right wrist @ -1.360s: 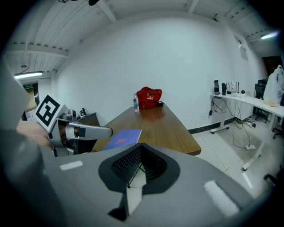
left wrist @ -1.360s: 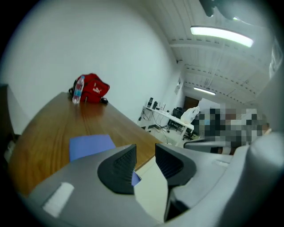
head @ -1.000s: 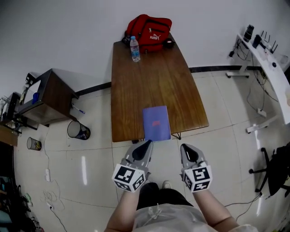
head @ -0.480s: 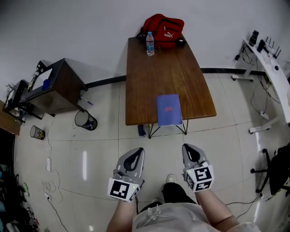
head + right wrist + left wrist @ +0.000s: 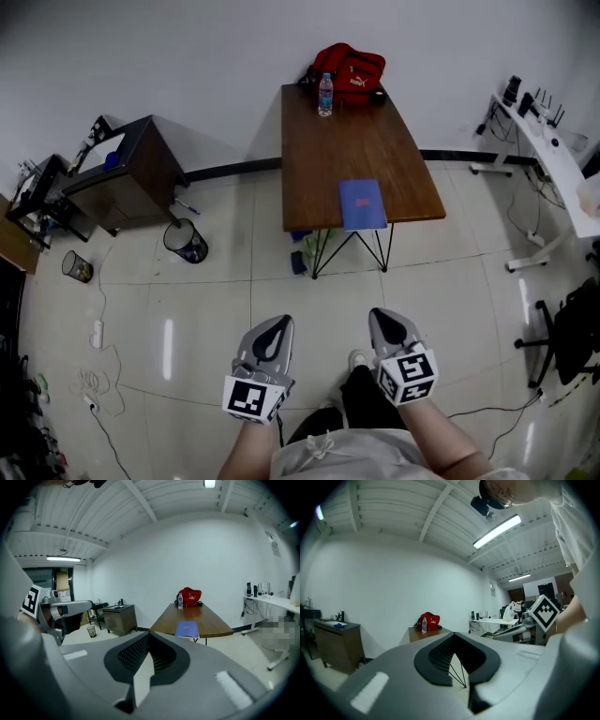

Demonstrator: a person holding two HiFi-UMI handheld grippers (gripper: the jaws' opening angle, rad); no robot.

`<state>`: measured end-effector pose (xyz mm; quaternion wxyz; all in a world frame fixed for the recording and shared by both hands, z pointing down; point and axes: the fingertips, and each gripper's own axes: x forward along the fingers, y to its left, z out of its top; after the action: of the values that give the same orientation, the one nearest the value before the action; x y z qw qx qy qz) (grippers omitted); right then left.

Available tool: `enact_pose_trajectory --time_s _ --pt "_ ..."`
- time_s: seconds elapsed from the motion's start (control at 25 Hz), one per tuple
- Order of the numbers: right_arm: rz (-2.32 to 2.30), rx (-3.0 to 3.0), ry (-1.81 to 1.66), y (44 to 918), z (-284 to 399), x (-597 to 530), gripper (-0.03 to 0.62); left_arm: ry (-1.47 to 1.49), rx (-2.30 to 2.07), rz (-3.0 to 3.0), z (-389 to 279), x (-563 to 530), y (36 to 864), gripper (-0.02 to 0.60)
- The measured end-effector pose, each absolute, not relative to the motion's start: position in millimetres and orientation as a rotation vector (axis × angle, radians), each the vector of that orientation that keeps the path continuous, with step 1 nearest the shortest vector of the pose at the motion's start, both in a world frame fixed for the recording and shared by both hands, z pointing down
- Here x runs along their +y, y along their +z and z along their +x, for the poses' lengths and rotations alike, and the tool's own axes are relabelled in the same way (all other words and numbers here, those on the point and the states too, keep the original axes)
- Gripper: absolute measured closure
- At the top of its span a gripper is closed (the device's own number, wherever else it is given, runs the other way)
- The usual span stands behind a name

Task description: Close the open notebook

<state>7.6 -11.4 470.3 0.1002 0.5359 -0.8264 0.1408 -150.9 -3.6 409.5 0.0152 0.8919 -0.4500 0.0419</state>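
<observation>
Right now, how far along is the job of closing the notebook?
Done: the blue notebook lies shut, cover up, at the near edge of the wooden table. In hand: nothing; the left tongs and right tongs are both shut and empty, over the floor, well short of the table. Left: nothing that shows.
</observation>
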Motion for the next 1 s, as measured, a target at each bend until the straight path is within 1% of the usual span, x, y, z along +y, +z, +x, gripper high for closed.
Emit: enact_pose_trajectory --time_s 0.2,0.44,1.0 --pt "1.594 -2.422 0.326 456.3 -5.3 28.9 0.588 0.102 -1.382 2.719 -168.5 35.8 420.3 0.575" --pt "1.602 -2.456 0.35 448.2 4.1 69.0 0.588 0.1 -1.405 2.727 -160.4 64.6 414.4 0.575" --pt "1.485 -2.546 0.292 433.9 45.4 100.7 0.588 0.087 -1.448 2.712 -98.1 92.6 400.0 0.575"
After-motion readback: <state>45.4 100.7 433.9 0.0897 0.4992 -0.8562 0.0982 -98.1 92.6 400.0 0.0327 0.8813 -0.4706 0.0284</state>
